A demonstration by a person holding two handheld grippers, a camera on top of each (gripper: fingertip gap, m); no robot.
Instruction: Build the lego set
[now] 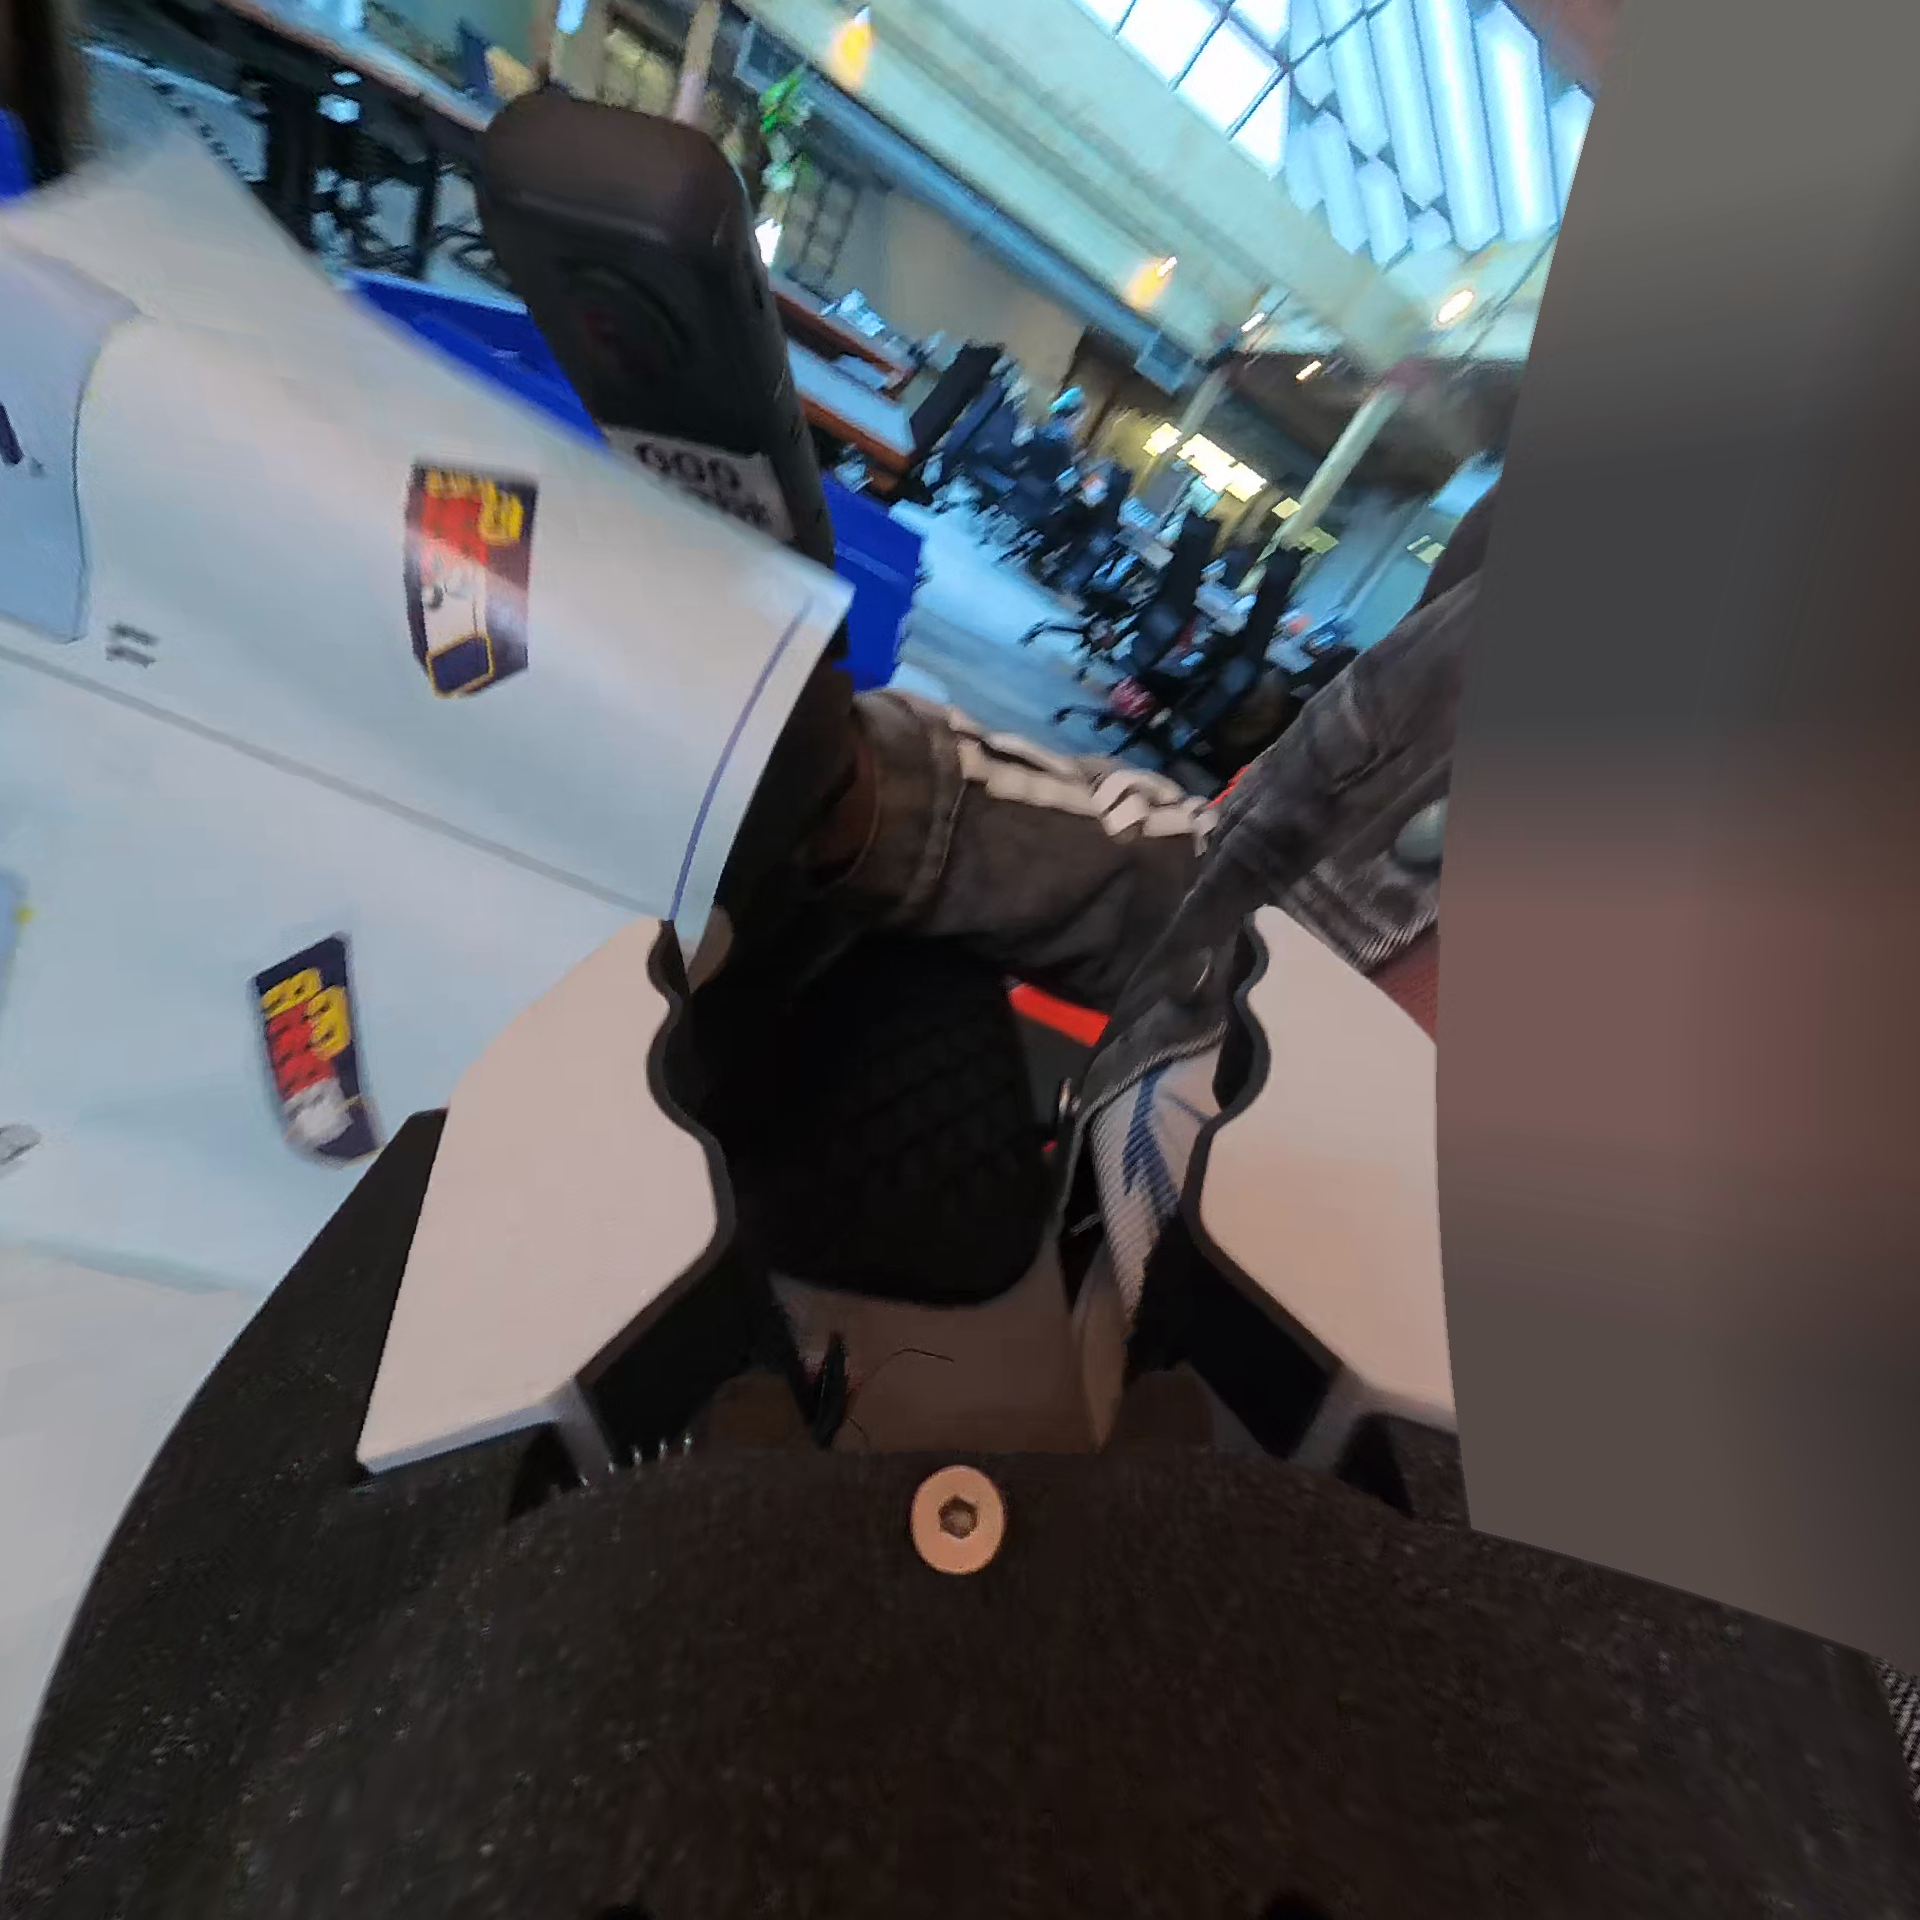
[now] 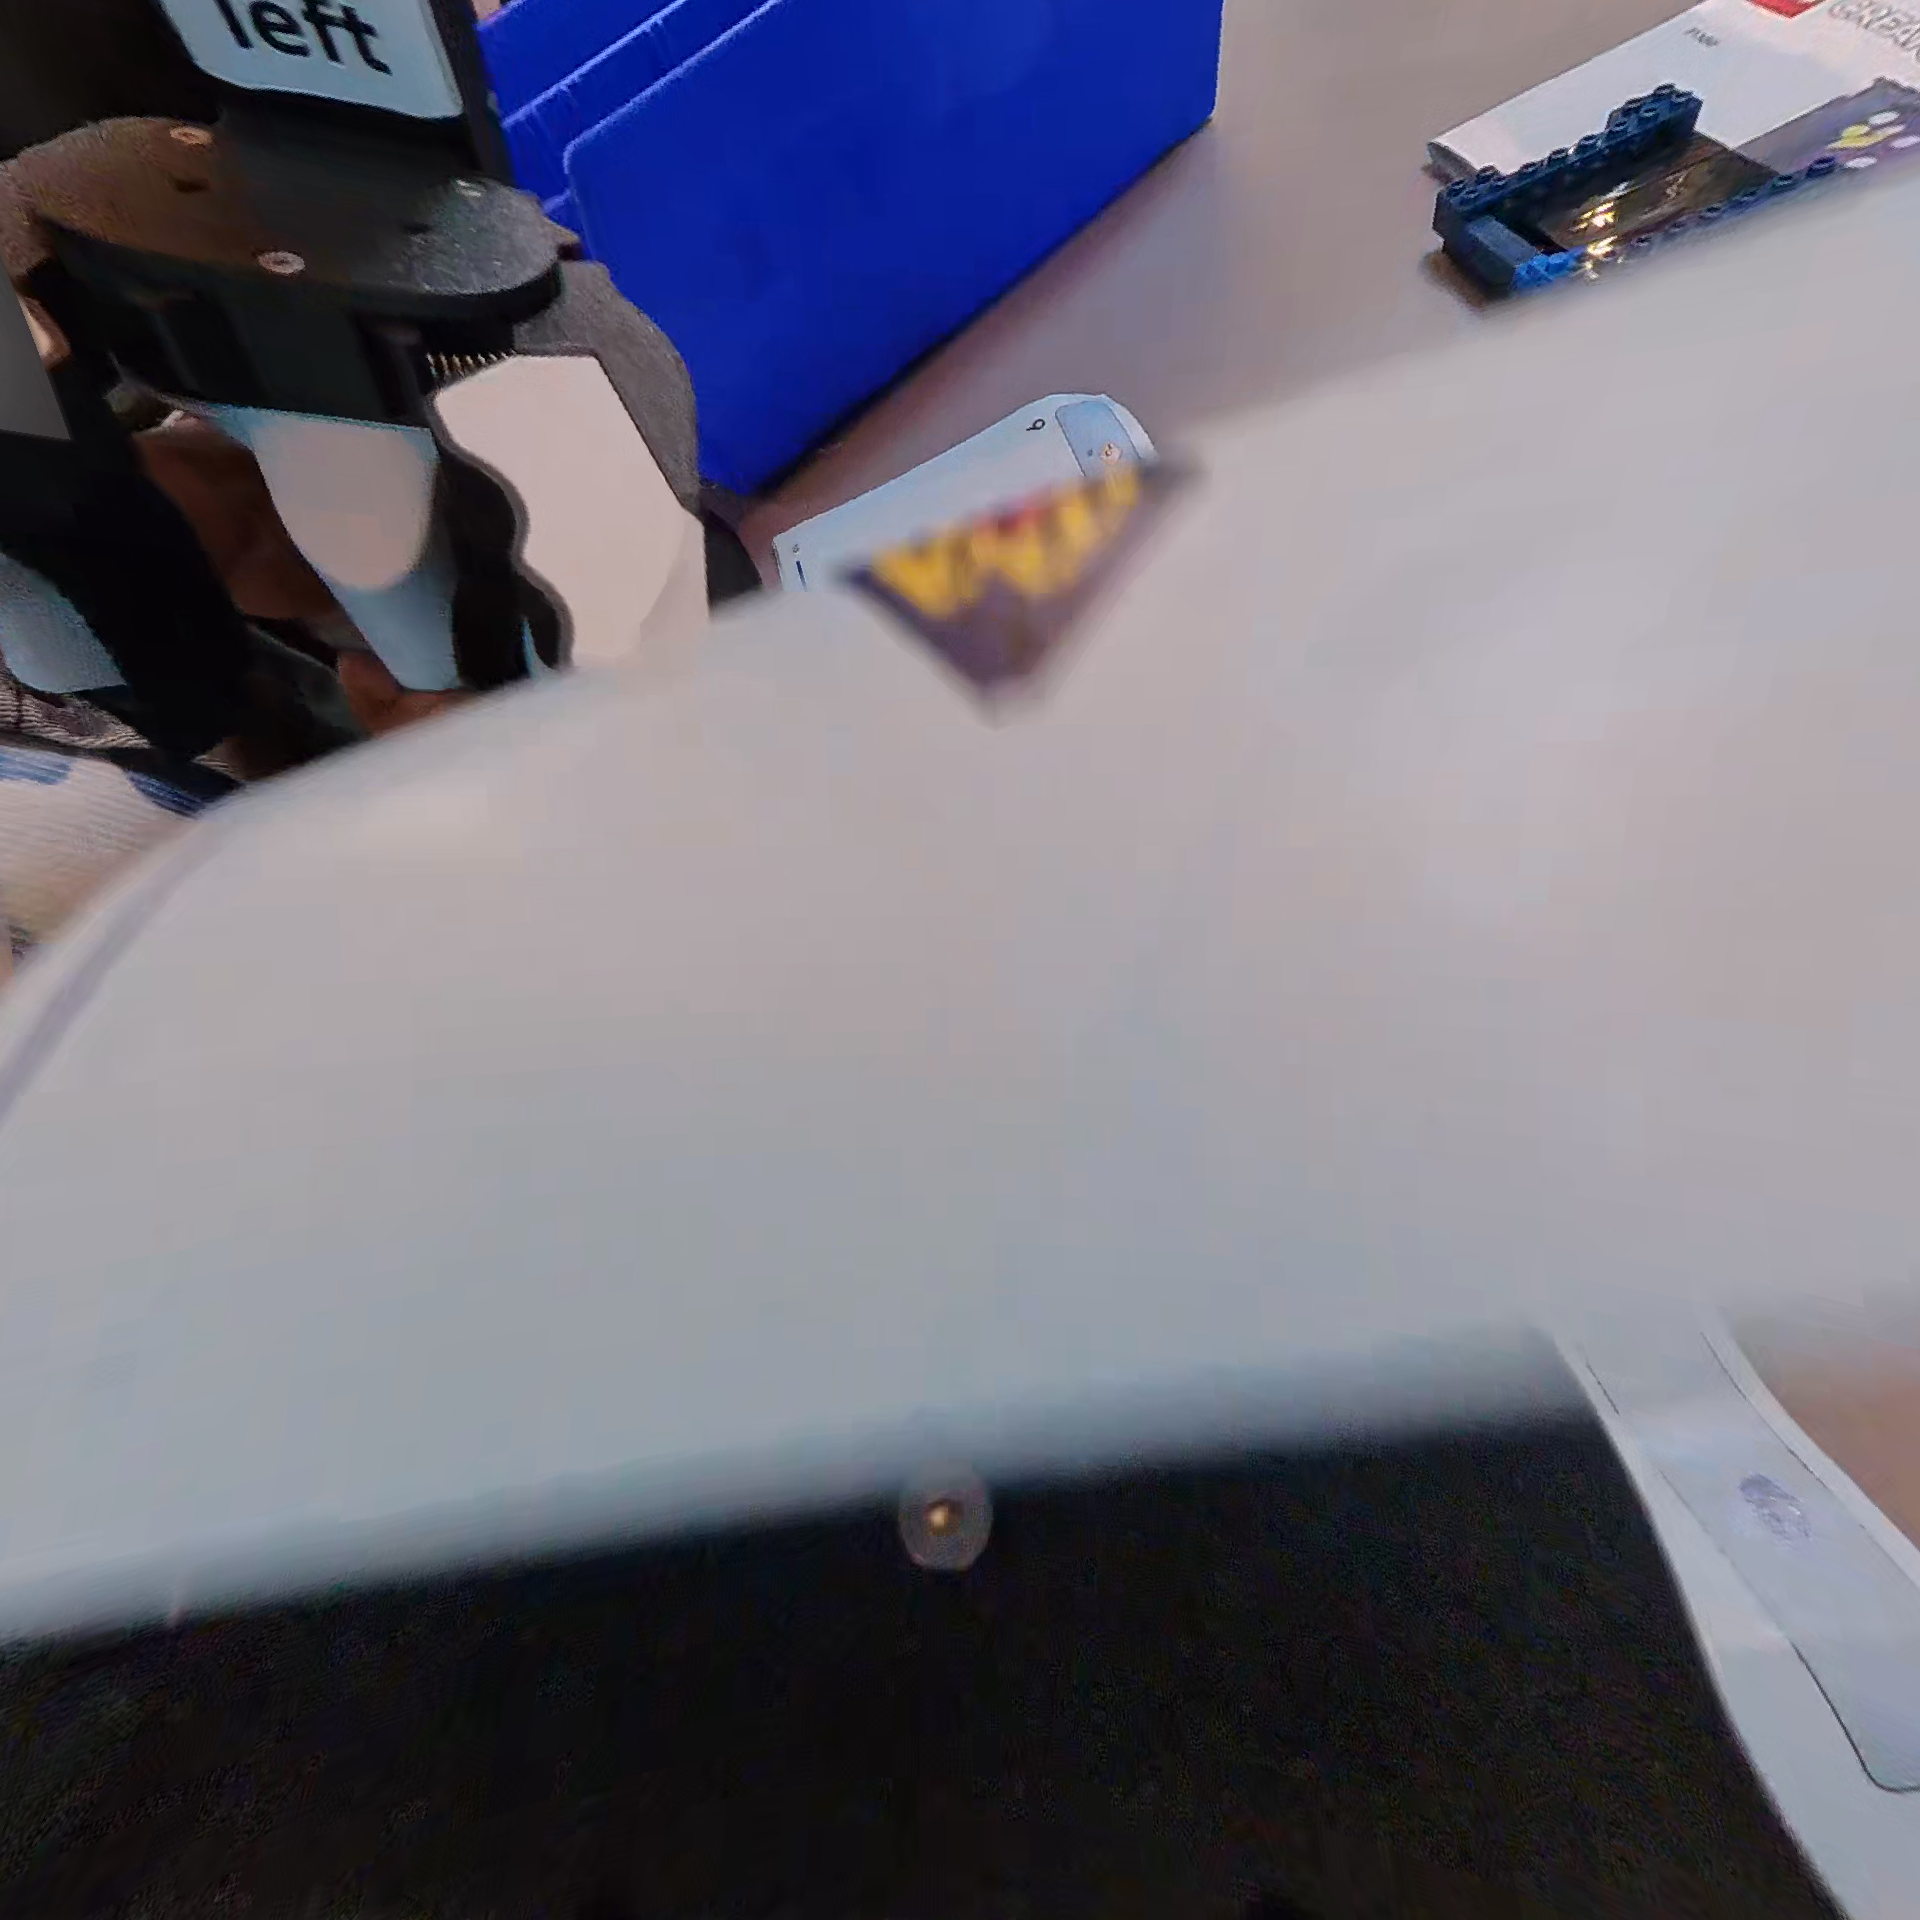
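**Page.** A white printed page [image 1: 312,644] with small coloured pictures on it is lifted off the table and bowed into a curve. In the right wrist view the same sheet [image 2: 935,1039] lies so close across the lens that it blurs out most of the frame. More printed sheets lie flat beneath it [image 2: 1766,1558].

**Right gripper.** I see only its black body [image 1: 644,312], rising behind the top of the page. The sheet hides its fingers in both views, so I cannot tell whether the jaws are apart or clamped on the paper.

**Left gripper** [image 1: 956,956]. Jaws stand wide apart with nothing pressed between them. The free curled corner of the page ends just at the tip of one white finger [image 1: 582,1143], on its outer side and not between the pads. Through the gap I see only a person's dark jacket sleeve [image 1: 1039,831].

**Surroundings.** Blue bins [image 2: 883,208] stand on the brown table [image 2: 1299,260]. Well beyond them a dark blue brick frame [image 2: 1538,208] rests on a booklet [image 2: 1714,83].

**Handling note (my judgement).**
- The sheet is thin and already bowed, so it will crease or tear if pulled sideways.
- A grip near its edge should be flat, with both pads square on the paper.
- Motion should follow the curve slowly.
- With the right camera blinded, I would rely on the left wrist view for checking.
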